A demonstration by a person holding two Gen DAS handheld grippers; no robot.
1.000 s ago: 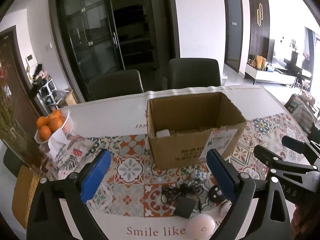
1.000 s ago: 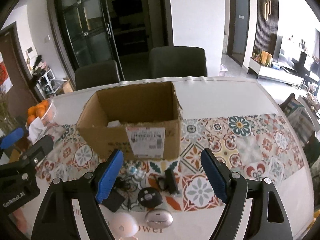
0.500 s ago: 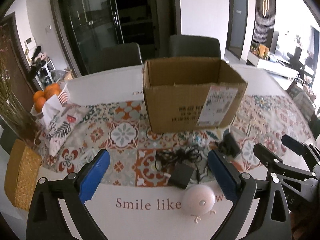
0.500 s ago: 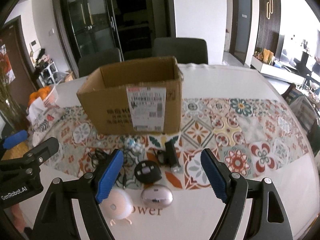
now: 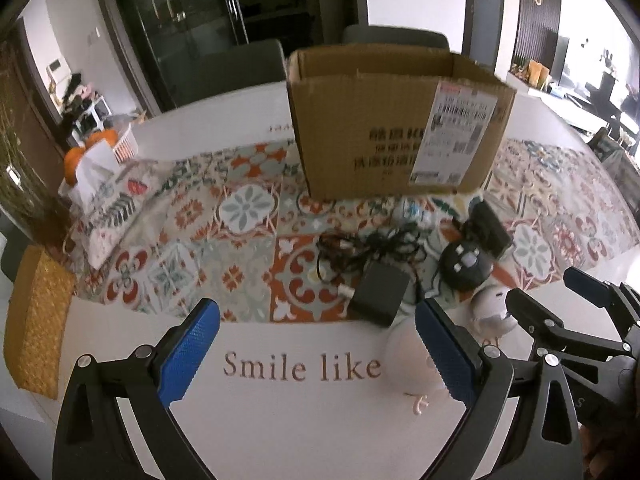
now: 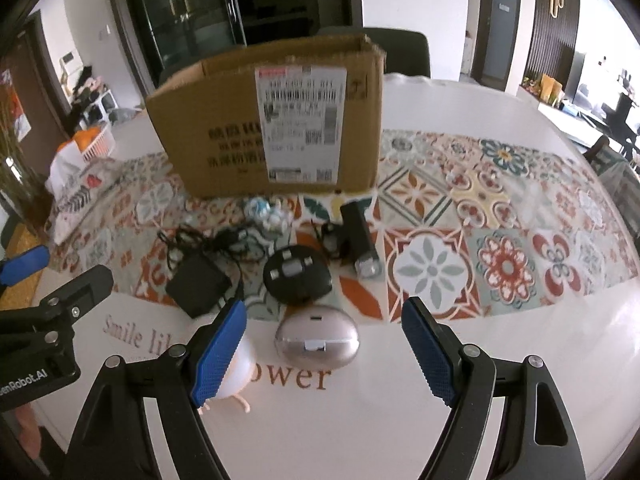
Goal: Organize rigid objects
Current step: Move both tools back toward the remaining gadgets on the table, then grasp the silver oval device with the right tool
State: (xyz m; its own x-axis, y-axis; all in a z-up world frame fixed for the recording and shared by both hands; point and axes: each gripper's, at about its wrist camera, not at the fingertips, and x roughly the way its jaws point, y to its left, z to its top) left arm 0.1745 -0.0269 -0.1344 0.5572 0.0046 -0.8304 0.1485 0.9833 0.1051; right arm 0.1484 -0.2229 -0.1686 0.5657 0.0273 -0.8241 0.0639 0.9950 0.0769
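Hovering wide open and empty, left claw (image 5: 316,344), right claw (image 6: 322,350), above the pink case (image 6: 316,342)

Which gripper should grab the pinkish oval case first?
Right. The right gripper is open with the pinkish oval case between its fingertips; the left gripper is open over bare table, case off to its right.
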